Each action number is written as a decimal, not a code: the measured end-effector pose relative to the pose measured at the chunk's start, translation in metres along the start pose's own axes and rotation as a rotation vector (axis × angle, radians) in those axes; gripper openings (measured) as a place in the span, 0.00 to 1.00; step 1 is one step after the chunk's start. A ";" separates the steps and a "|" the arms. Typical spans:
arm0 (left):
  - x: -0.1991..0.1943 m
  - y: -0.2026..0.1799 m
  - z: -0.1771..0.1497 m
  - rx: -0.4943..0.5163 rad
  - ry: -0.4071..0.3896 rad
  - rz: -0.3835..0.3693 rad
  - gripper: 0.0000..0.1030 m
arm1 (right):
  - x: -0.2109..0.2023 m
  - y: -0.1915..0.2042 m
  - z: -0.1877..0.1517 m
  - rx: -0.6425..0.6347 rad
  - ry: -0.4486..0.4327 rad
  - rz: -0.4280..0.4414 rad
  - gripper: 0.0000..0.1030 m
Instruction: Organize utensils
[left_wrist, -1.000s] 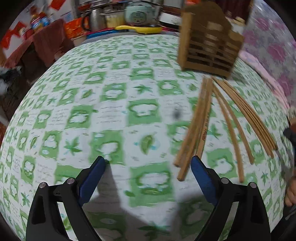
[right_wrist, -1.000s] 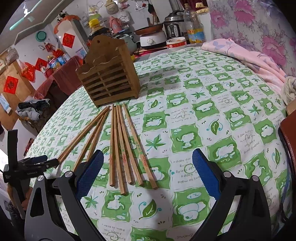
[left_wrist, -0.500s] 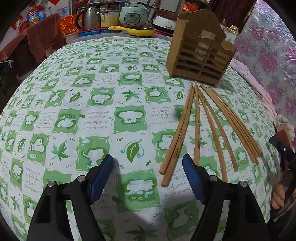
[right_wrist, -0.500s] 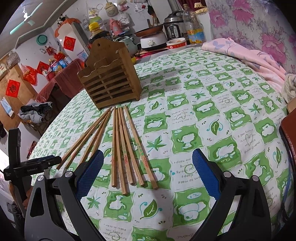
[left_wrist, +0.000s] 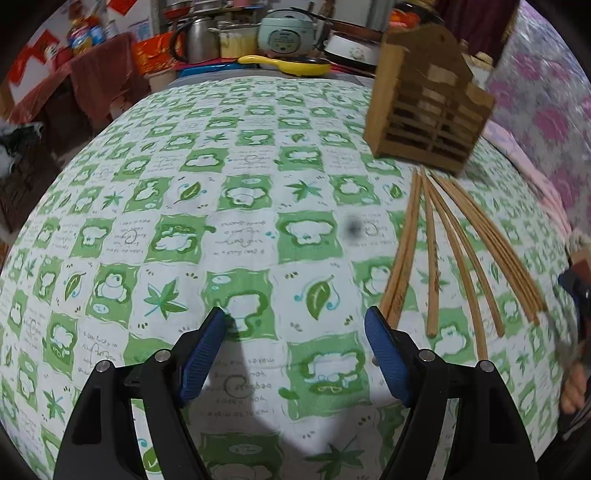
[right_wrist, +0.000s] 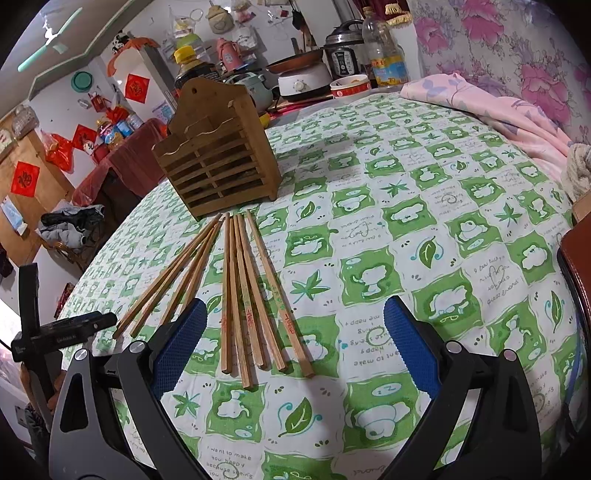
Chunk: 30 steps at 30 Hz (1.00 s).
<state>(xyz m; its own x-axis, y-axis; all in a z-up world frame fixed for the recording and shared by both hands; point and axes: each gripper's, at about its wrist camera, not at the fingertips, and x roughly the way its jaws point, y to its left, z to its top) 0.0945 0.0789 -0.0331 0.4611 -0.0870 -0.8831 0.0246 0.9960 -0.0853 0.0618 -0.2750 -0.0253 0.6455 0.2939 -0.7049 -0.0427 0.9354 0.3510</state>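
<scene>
Several wooden chopsticks (right_wrist: 255, 295) lie fanned out on the green-and-white tablecloth (right_wrist: 424, 221), with their far ends near a slatted wooden utensil holder (right_wrist: 218, 166) that stands upright. My right gripper (right_wrist: 293, 332) hovers open over the chopsticks' near ends and holds nothing. In the left wrist view the chopsticks (left_wrist: 432, 258) lie to the right and the holder (left_wrist: 424, 118) stands beyond them. My left gripper (left_wrist: 295, 332) is open over bare cloth. Its right pad (left_wrist: 384, 350) is just beside the nearest pair's ends.
Pots, a rice cooker (left_wrist: 286, 35) and a yellow pan (left_wrist: 284, 66) crowd the counter past the table's far edge. A pink cloth (right_wrist: 498, 114) lies at the table's right side. The left gripper's body (right_wrist: 55, 332) shows at the right view's left edge.
My left gripper's jaws have narrowed somewhat. It has shifted a little, so the chopstick ends now sit just outside its right finger. The right gripper has kept still.
</scene>
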 end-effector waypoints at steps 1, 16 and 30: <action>-0.001 0.001 -0.002 0.001 0.001 -0.007 0.74 | 0.000 0.000 0.000 0.002 0.001 0.001 0.90; 0.010 -0.038 -0.005 0.139 0.036 0.054 0.85 | 0.000 -0.003 0.000 0.019 0.003 0.009 0.90; 0.010 -0.023 0.006 0.020 0.014 -0.022 0.84 | 0.000 -0.004 0.000 0.024 -0.001 0.015 0.90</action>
<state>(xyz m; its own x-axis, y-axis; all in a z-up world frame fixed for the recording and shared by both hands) 0.1040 0.0550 -0.0375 0.4482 -0.1091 -0.8872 0.0524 0.9940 -0.0958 0.0616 -0.2785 -0.0263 0.6458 0.3081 -0.6986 -0.0341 0.9257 0.3766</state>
